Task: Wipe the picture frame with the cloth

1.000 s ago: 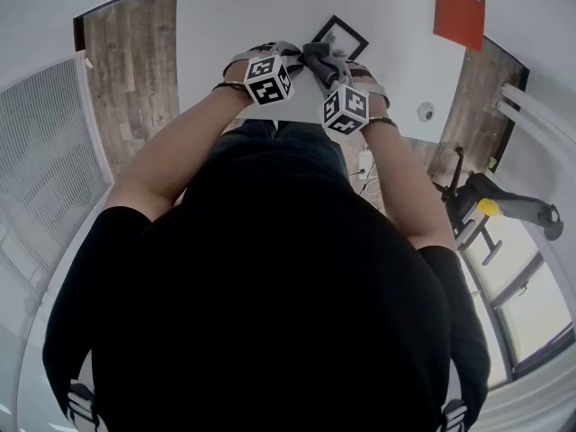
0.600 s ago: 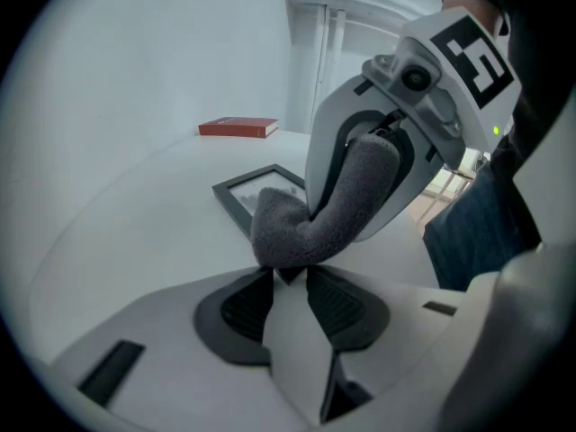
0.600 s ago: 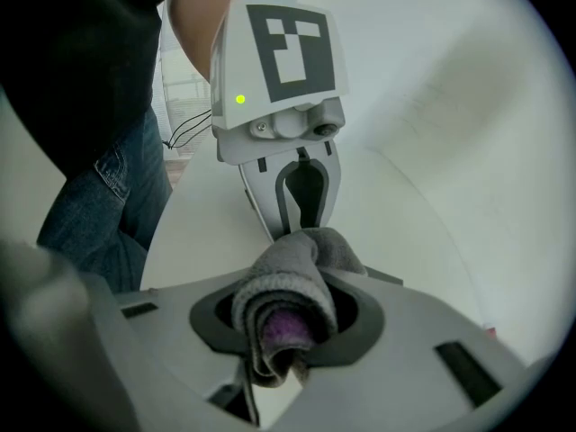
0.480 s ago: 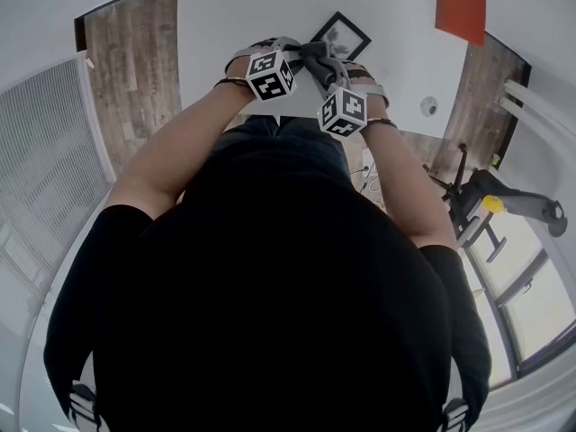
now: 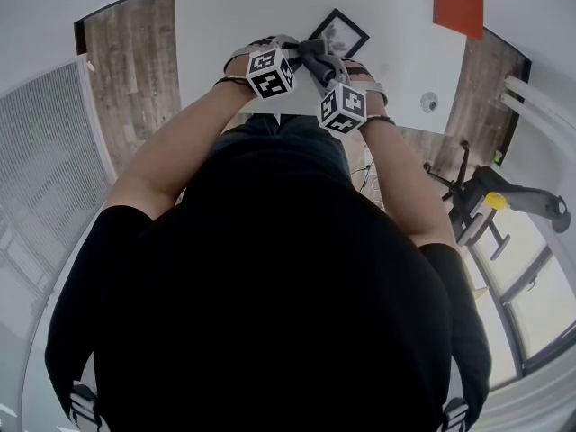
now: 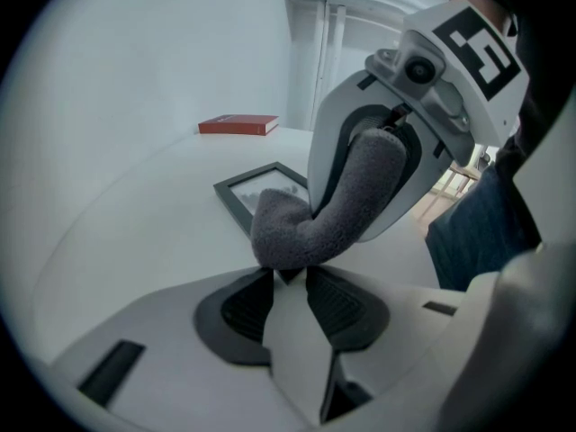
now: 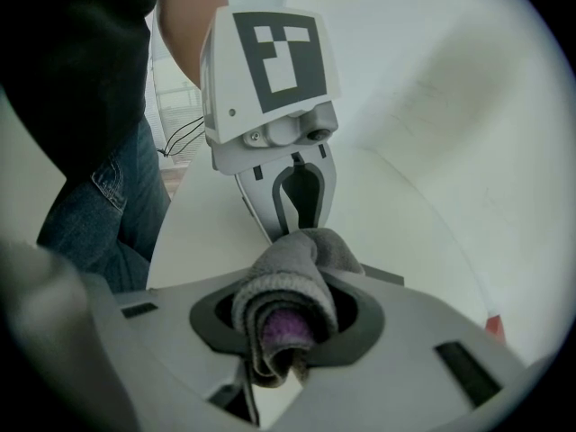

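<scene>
A grey cloth (image 5: 317, 58) is stretched between my two grippers above the white table (image 5: 225, 16). In the right gripper view a thick bunch of the cloth (image 7: 288, 295) fills the jaws of my right gripper (image 7: 286, 320), which is shut on it. Its other end (image 6: 315, 228) hangs down to the tips of my left gripper (image 6: 286, 275), which pinch it. The black picture frame (image 6: 256, 192) lies flat on the table just beyond the cloth, and shows in the head view (image 5: 340, 36) past both grippers. The left gripper (image 5: 297, 50) and the right gripper (image 5: 328, 68) stand close together.
A red book (image 6: 238, 125) lies farther back on the table, at the top right in the head view (image 5: 457, 3). A small round grey object (image 5: 430, 104) sits near the table's right edge. Wood floor (image 5: 135, 70) and a black stand (image 5: 504, 205) lie beyond the table.
</scene>
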